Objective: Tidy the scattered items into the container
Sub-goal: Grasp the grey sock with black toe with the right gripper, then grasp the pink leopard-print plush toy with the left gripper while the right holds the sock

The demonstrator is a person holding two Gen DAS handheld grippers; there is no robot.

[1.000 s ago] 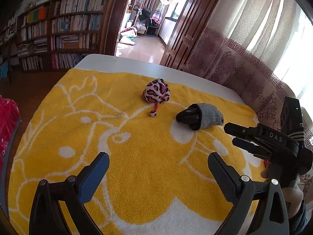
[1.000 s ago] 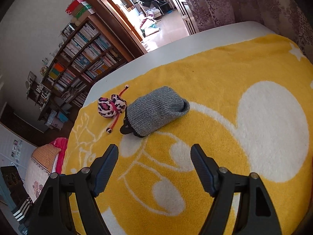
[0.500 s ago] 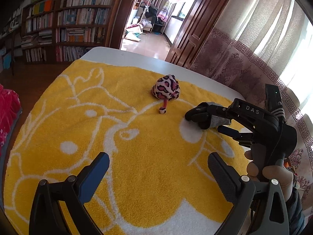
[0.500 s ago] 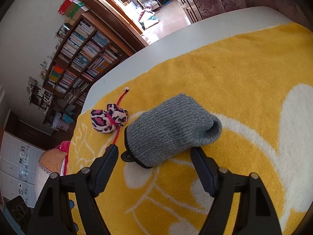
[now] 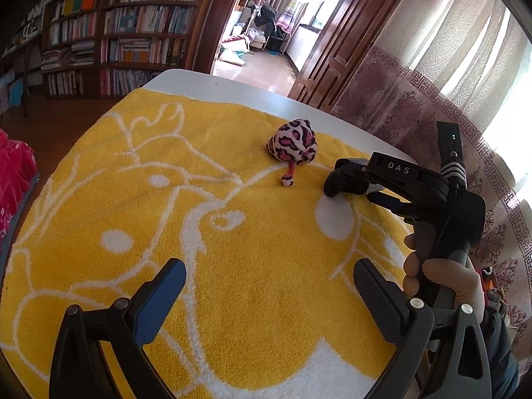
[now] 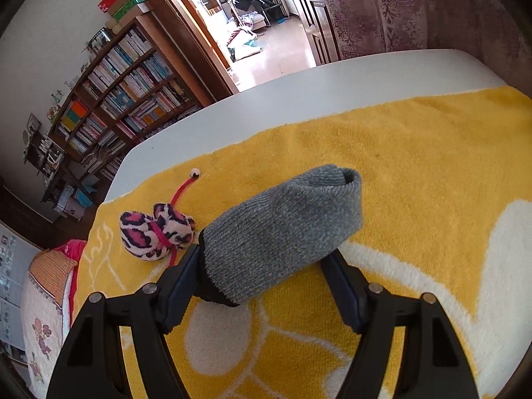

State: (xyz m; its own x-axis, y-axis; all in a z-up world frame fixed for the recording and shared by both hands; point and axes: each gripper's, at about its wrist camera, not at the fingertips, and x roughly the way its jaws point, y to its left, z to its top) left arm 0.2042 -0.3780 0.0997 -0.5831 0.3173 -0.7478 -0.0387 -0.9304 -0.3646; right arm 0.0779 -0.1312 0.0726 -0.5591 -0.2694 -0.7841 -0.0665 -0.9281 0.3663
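A grey knit sock (image 6: 282,229) with a black cuff lies on the yellow towel (image 6: 415,153). My right gripper (image 6: 262,259) straddles its cuff end; the jaws are closing with the sock between them and still stand wide. Just left of the sock lies a pink leopard-print pouch (image 6: 156,232) with a red cord. In the left wrist view the right gripper (image 5: 359,186) hides most of the sock (image 5: 335,184), and the pouch (image 5: 292,141) lies beyond. My left gripper (image 5: 269,286) hovers open over the bare towel, nothing between its fingers. No container shows in either view.
The towel (image 5: 199,232) covers a white table (image 5: 206,83) whose far edge is close behind the items. A person's hand (image 5: 442,276) holds the right gripper's handle. Bookshelves (image 5: 133,33), a doorway and a curtain stand beyond; red bedding (image 5: 13,173) is at the left.
The right gripper has moved forward and down until its fingers straddle the grey sock. The left gripper has stayed about where it was, still open.
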